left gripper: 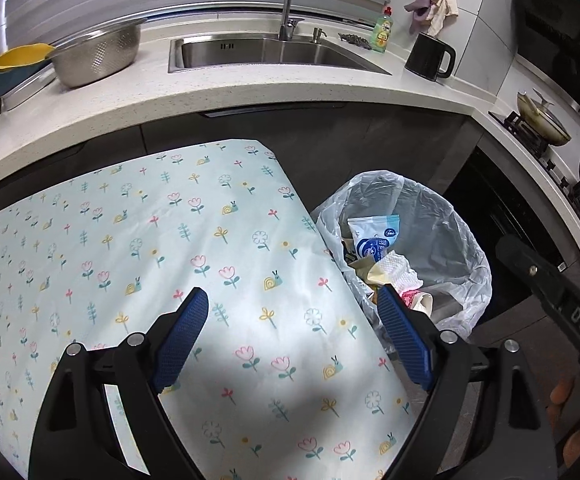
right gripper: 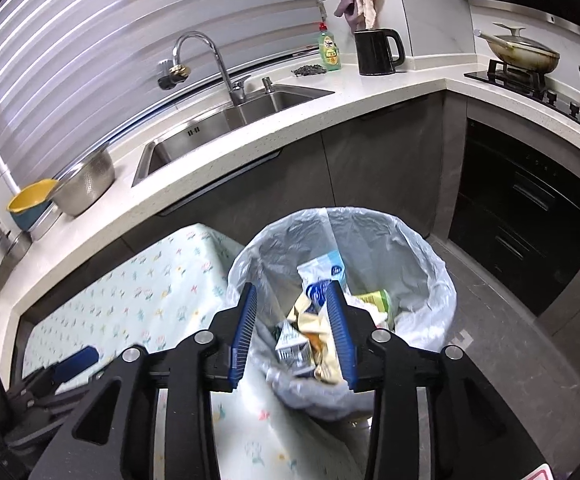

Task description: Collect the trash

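Note:
A trash bin lined with a clear plastic bag (left gripper: 462, 240) (right gripper: 418, 248) stands on the floor right of a table with a flowered cloth (left gripper: 169, 240) (right gripper: 141, 292). Inside lie a blue-white pouch (left gripper: 374, 238) (right gripper: 324, 276), crumpled white paper (left gripper: 402, 268), yellow wrappers (right gripper: 314, 324) and a small carton (right gripper: 292, 346). My left gripper (left gripper: 290, 300) is open and empty above the cloth. My right gripper (right gripper: 292, 292) is open and empty above the bin. The left gripper also shows in the right wrist view (right gripper: 77, 360).
A white counter (left gripper: 249, 92) runs behind with a steel sink (left gripper: 265, 54), faucet, colander (left gripper: 97, 56), yellow-blue bowl (left gripper: 17, 66), soap bottle (left gripper: 382, 32) and black kettle (left gripper: 430, 58). A stove with pans (left gripper: 542, 120) is at the right. Dark cabinets stand below.

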`<act>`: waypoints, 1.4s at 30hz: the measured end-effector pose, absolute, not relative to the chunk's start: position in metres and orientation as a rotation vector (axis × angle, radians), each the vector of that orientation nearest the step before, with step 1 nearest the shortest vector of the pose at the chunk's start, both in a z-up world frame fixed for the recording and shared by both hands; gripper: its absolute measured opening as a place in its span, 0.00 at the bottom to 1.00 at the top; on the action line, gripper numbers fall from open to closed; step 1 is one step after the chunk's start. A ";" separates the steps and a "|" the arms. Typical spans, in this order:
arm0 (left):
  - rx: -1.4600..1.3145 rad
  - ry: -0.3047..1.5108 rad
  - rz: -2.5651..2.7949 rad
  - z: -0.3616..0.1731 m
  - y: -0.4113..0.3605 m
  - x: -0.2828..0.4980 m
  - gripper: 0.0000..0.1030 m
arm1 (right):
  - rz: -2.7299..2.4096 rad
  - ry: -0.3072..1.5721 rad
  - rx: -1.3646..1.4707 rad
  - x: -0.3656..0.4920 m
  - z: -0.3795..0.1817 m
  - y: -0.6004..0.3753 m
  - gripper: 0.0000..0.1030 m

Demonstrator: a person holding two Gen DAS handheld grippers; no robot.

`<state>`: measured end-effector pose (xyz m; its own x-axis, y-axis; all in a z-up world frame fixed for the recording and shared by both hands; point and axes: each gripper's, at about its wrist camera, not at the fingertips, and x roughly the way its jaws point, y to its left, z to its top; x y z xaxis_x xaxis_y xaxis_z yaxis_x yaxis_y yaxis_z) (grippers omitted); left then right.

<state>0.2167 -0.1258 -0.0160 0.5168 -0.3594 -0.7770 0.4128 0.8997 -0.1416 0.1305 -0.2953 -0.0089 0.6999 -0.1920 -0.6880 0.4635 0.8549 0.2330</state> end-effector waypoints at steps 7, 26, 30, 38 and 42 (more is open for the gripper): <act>0.064 0.891 -0.428 -0.002 -0.112 0.192 0.89 | -0.353 0.728 0.378 0.103 0.001 -0.278 0.58; 0.091 0.876 -0.367 0.004 -0.091 0.148 0.91 | -0.344 0.759 0.236 0.054 0.015 -0.243 0.93; 0.089 0.876 -0.363 0.004 -0.091 0.142 0.91 | -0.348 0.764 0.230 0.050 0.014 -0.243 0.93; 0.109 0.872 -0.353 0.003 -0.096 0.133 0.91 | -0.355 0.773 0.237 0.045 0.009 -0.245 0.93; 0.113 0.869 -0.347 0.002 -0.096 0.130 0.91 | -0.355 0.774 0.243 0.043 0.008 -0.246 0.93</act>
